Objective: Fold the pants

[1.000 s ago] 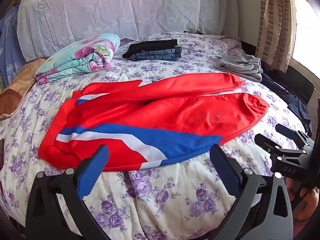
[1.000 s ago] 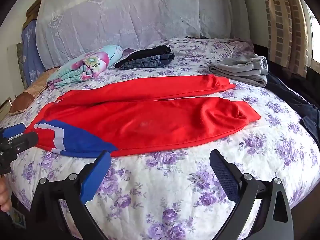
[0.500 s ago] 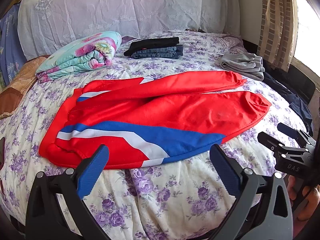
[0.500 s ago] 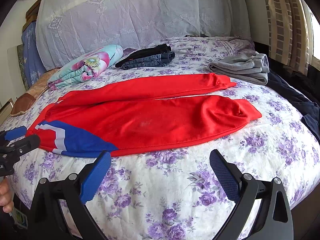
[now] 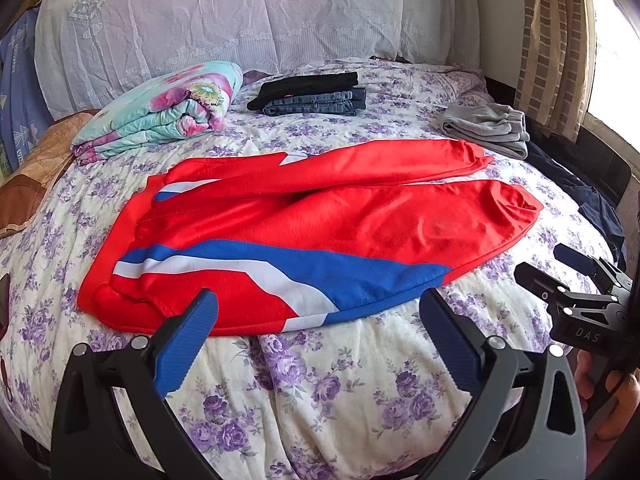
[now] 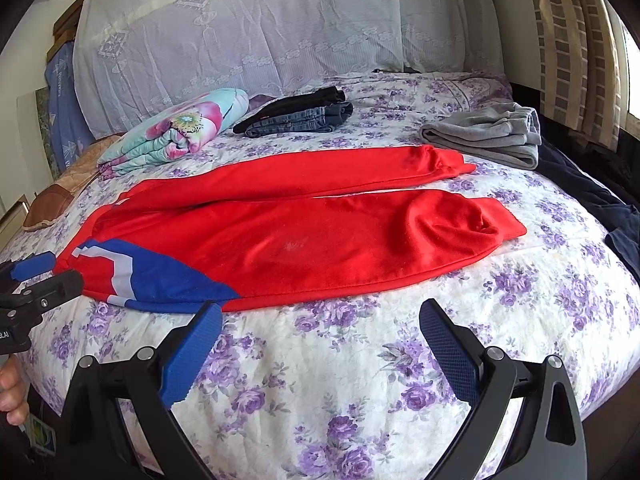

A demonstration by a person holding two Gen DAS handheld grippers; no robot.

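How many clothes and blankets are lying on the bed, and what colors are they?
Red pants with blue and white stripes: 1
Folded black garment: 1
Folded blue jeans: 1
Folded gray garment: 1
Dark navy clothing at the bed's edge: 1
Folded floral blanket: 1
Total: 6

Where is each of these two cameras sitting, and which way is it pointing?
Left wrist: on the left gripper, near the bed's edge, facing the red pants' waist end; the right gripper and a hand show.
Right wrist: on the right gripper, further toward the leg ends; the left gripper shows.
Both share the pants, folded blanket, jeans stack and grey garment.
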